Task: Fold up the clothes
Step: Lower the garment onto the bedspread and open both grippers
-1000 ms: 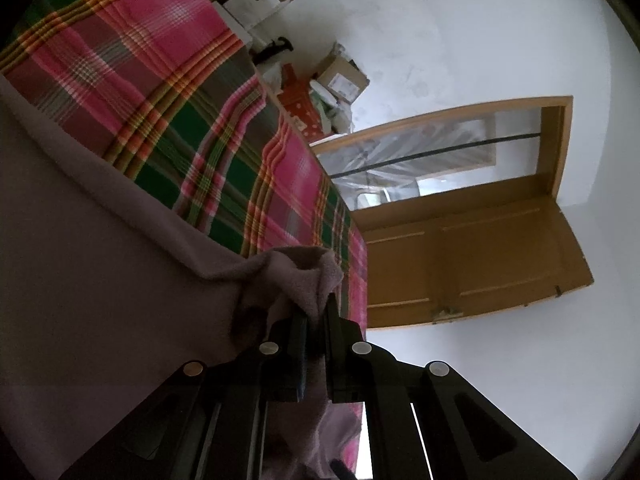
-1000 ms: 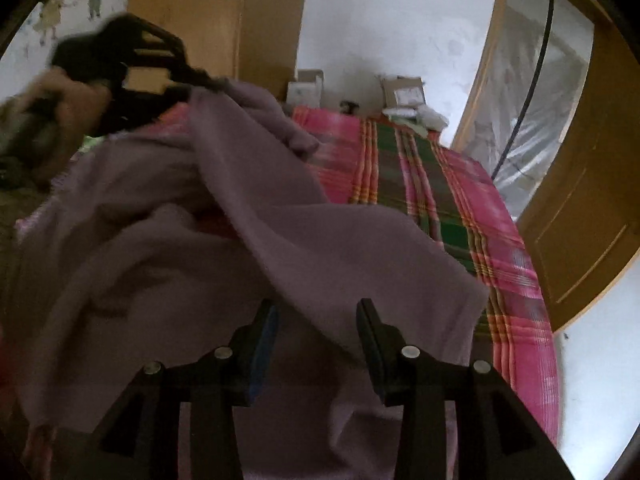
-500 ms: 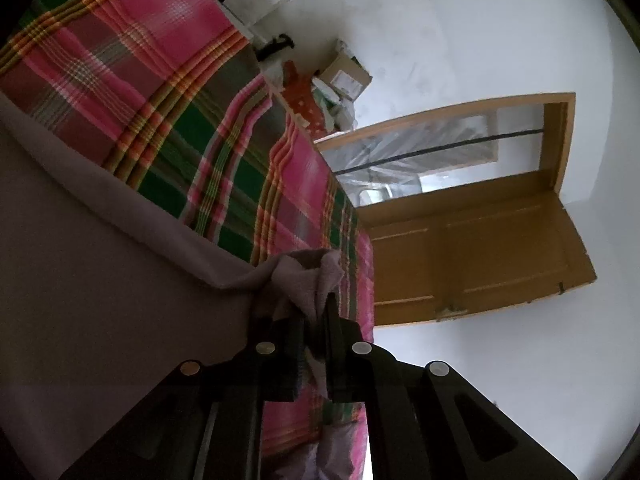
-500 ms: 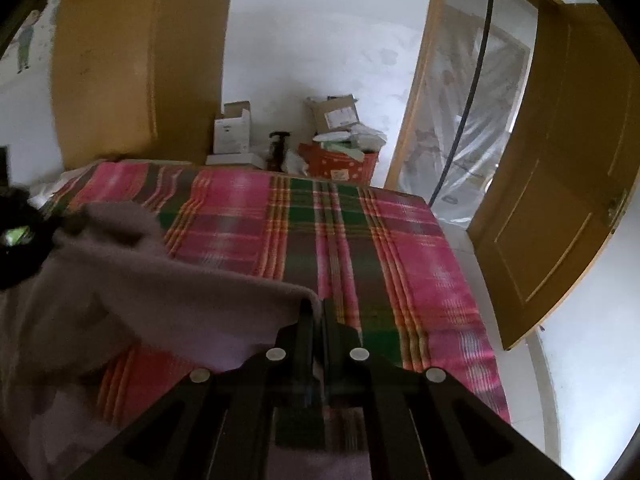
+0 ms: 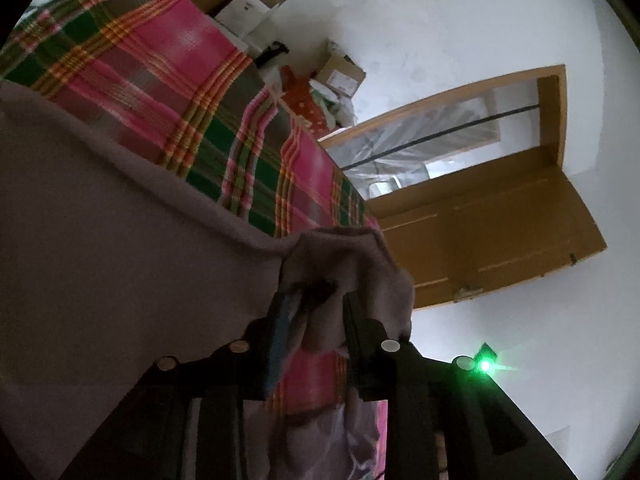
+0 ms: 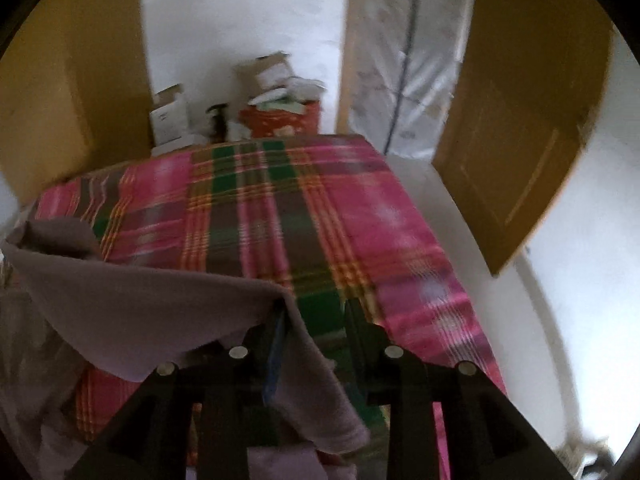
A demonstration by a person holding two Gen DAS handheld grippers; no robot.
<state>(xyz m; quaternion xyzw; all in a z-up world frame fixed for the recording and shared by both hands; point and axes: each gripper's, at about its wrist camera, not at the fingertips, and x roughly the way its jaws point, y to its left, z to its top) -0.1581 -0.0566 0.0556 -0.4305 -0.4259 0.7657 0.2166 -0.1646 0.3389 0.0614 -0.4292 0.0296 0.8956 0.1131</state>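
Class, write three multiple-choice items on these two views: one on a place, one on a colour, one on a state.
1. Where are the cardboard boxes? A under a chair; B by the wall beyond the bed; C in the doorway.
2. The garment is: A mauve; B yellow; C black.
3. The fingers of the right gripper are: A clamped shut; B apart; C out of view.
Answers: B, they stand past the bed's far edge; A, greyish purple in both views; B, the bed shows between them.
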